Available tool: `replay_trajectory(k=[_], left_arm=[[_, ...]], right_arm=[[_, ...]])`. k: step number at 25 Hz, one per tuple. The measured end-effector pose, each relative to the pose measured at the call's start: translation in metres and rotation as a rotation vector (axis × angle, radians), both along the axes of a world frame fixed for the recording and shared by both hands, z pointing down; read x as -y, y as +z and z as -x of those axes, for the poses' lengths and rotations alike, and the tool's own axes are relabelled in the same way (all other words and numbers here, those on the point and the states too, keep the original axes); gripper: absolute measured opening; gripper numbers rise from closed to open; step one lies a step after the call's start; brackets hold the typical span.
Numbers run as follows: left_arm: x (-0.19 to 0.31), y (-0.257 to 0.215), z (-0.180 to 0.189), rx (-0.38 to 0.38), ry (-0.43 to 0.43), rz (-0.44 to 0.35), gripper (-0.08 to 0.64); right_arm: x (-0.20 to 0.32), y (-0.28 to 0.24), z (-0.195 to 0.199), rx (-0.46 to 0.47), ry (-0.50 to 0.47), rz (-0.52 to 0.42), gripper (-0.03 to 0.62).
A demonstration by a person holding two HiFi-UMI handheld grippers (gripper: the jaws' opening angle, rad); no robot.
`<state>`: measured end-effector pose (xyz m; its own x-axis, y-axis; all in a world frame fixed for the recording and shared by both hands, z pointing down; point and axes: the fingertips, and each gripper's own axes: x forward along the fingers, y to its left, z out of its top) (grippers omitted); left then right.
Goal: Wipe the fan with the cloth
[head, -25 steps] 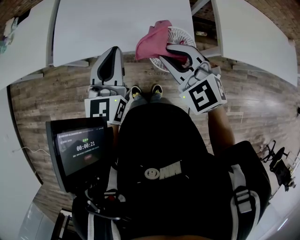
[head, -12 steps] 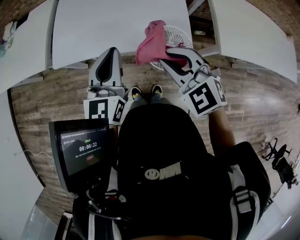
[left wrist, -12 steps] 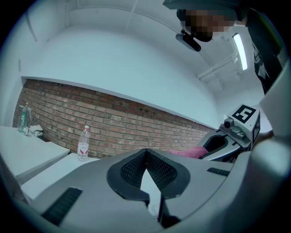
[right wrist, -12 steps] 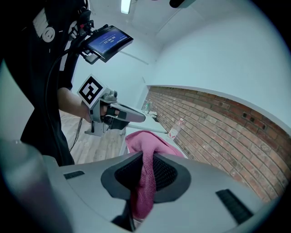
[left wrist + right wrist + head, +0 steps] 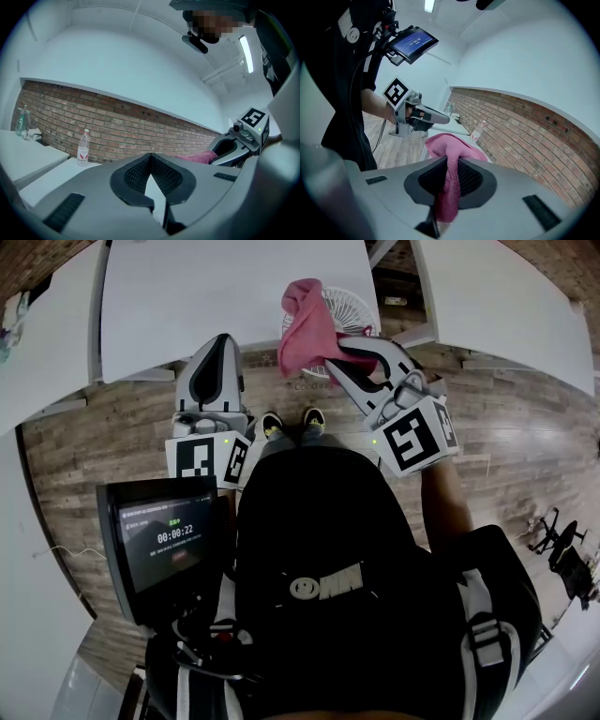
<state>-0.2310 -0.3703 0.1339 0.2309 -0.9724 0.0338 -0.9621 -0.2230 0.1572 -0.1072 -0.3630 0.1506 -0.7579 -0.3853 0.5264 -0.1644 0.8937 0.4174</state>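
The right gripper (image 5: pixel 336 360) has its fingers clamped on the pink cloth (image 5: pixel 305 326). In the right gripper view the cloth (image 5: pixel 449 185) runs down between the two ribbed pads and bunches up in a fold above them. From the head view the cloth hangs against the left part of the white fan (image 5: pixel 352 307), covering that side of its round grille. The rest of the grille shows just to the right of the cloth, at the near corner of the white counter (image 5: pixel 206 292). Whether the cloth presses on the grille or only drapes in front of it cannot be told.

The left gripper (image 5: pixel 217 345) is held apart from the fan, well to its left, over the counter's near edge and the wooden floor (image 5: pixel 103 437). Its fingers are together with nothing between them – the left gripper view shows the pads meeting at the tip (image 5: pixel 150 157). That view also shows a clear bottle (image 5: pixel 83 147) upright on a counter before a brick wall (image 5: pixel 140 126)
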Motion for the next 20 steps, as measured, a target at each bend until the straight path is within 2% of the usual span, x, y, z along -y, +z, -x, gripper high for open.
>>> replay_trajectory(k=[20], left_arm=[[-0.001,0.000,-0.004,0.015,0.019,-0.005,0.003]], right_arm=[[0.023,0.002,-0.030,0.010,0.112,-0.036,0.054]])
